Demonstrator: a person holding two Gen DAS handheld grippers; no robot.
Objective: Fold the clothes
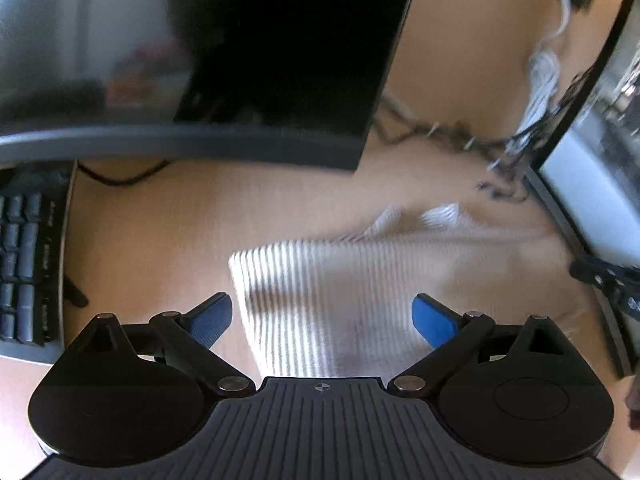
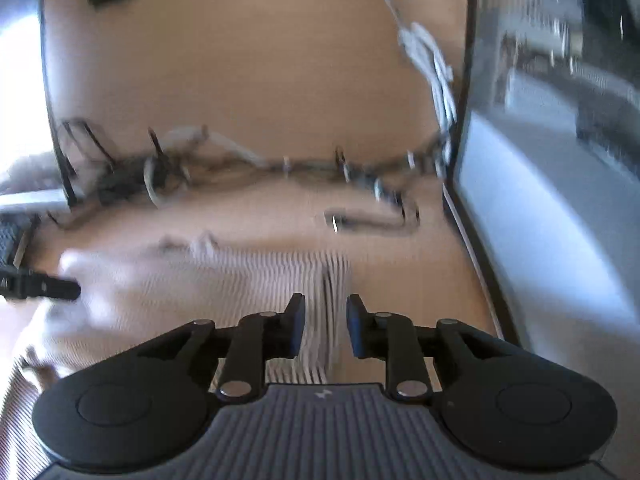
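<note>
The ribbed sweater (image 1: 340,300) looks soft and limp; take its edge. Left gripper (image 1: 322,318) jaws wide apart; right gripper (image 2: 325,322) jaws slightly apart, straddling a fold.

Both wrist views tilt down, close over desk (image 1: 160,220); share ribbed garment (image 1: 320,288), cables (image 2: 280,168).

Ribbed white knit cloth garment (image 1: 320,280), matt pale wood-grain table (image 1: 160,220), black matt plastic left gripper (image 1: 322,318), blue textured pads (image 1: 434,320)
</note>
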